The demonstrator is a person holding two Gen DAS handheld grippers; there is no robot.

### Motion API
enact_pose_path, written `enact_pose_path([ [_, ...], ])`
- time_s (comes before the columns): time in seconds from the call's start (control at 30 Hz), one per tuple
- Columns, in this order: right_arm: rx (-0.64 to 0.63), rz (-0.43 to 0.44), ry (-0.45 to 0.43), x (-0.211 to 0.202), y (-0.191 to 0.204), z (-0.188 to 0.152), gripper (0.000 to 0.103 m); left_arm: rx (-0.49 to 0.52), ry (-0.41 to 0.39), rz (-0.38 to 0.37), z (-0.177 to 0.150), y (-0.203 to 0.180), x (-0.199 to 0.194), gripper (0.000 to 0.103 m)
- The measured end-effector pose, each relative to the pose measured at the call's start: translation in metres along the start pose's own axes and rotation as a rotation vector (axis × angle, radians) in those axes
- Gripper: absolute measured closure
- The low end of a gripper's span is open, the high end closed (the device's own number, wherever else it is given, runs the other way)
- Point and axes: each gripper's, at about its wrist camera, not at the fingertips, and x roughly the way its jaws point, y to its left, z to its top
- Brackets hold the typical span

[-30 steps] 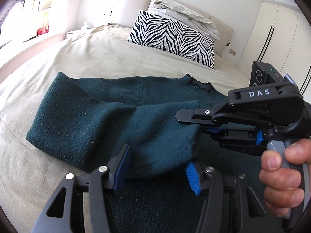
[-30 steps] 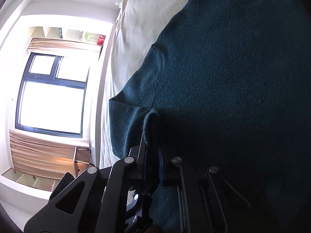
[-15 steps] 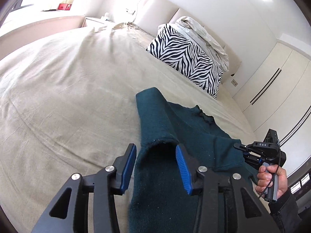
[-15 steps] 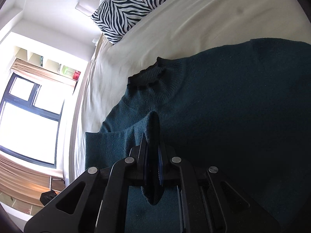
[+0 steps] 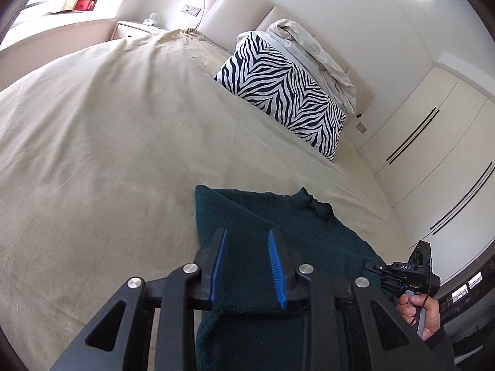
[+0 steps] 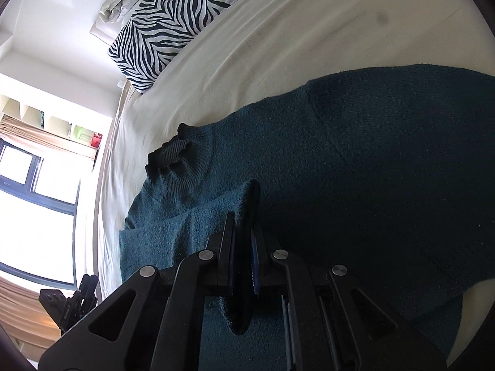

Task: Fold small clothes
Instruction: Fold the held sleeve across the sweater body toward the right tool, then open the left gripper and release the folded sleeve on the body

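Observation:
A dark teal knitted sweater (image 5: 278, 216) lies on the beige bed; it also shows in the right wrist view (image 6: 371, 154), with its ribbed collar (image 6: 176, 151) toward the pillow. My left gripper (image 5: 247, 238) has its blue pads apart, and a fold of the sweater's edge hangs between them. My right gripper (image 6: 243, 225) is shut on a pinched fold of the sweater. The right gripper also shows in the left wrist view (image 5: 399, 273), held by a hand at the sweater's far side.
The beige bed sheet (image 5: 108, 139) spreads to the left and back. A zebra-striped pillow (image 5: 278, 89) and crumpled white bedding (image 5: 312, 46) lie by the headboard. White wardrobe doors (image 5: 433, 142) stand at the right. A window (image 6: 37, 185) is beyond the bed.
Both grippers have lifted and swung, carrying the sweater's edge over. The sweater now looks narrower, with a layer folded onto itself. The left jaws have narrowed since one second ago.

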Motion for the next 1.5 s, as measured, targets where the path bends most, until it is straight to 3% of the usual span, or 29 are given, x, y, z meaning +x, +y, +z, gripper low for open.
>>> enact_pose_path([
  [0.1, 0.025, 0.007, 0.005, 0.002, -0.006, -0.002, 0.096, -0.001, 0.074, -0.03, 0.008, -0.003, 0.031, 0.075],
  [0.27, 0.056, 0.03, 0.016, 0.005, -0.02, -0.001, 0.094, 0.013, 0.194, 0.047, 0.017, 0.019, 0.091, 0.075],
  [0.3, 0.07, 0.042, 0.024, 0.007, -0.023, 0.0, 0.094, -0.001, 0.219, 0.043, 0.015, 0.028, 0.102, 0.08],
  [0.33, 0.083, 0.058, 0.033, 0.007, -0.027, 0.0, 0.094, -0.016, 0.222, 0.03, 0.014, 0.036, 0.109, 0.091],
  [0.4, 0.099, 0.067, 0.033, 0.003, -0.032, 0.001, 0.093, -0.051, 0.215, 0.016, 0.015, 0.047, 0.11, 0.099],
  [0.5, 0.055, -0.006, -0.045, -0.019, -0.026, 0.0, 0.092, -0.065, 0.209, -0.009, 0.018, 0.05, 0.104, 0.099],
  [0.57, 0.035, 0.011, -0.088, -0.033, -0.017, -0.001, 0.091, -0.06, 0.184, -0.015, 0.023, 0.047, 0.097, 0.089],
  [0.63, -0.005, 0.046, -0.089, -0.04, -0.001, -0.006, 0.085, -0.057, 0.16, -0.024, 0.03, 0.044, 0.096, 0.072],
  [0.73, -0.082, 0.12, -0.037, -0.032, 0.028, -0.017, 0.063, -0.044, 0.187, -0.011, 0.036, 0.043, 0.109, 0.071],
  [0.77, -0.093, 0.146, -0.01, -0.025, 0.035, -0.022, 0.045, -0.029, 0.204, -0.006, 0.034, 0.043, 0.115, 0.072],
  [0.8, -0.094, 0.164, 0.012, -0.016, 0.038, -0.026, 0.04, -0.016, 0.202, -0.004, 0.033, 0.043, 0.117, 0.073],
  [0.9, -0.07, 0.148, 0.08, 0.013, 0.034, -0.034, 0.04, -0.014, 0.196, -0.013, 0.029, 0.041, 0.107, 0.073],
  [0.97, -0.047, 0.173, 0.062, 0.02, 0.026, -0.039, 0.041, 0.009, 0.198, -0.02, 0.02, 0.036, 0.095, 0.073],
  [1.07, -0.008, 0.221, 0.05, 0.017, 0.017, -0.039, 0.041, 0.083, 0.206, -0.018, -0.001, 0.025, 0.078, 0.073],
  [1.33, -0.003, 0.209, 0.034, -0.003, 0.011, -0.051, 0.041, 0.213, 0.213, 0.032, -0.045, 0.013, 0.036, 0.073],
  [1.5, 0.056, 0.242, -0.008, -0.017, -0.007, -0.059, 0.041, 0.227, 0.228, 0.076, -0.061, 0.015, 0.012, 0.071],
])
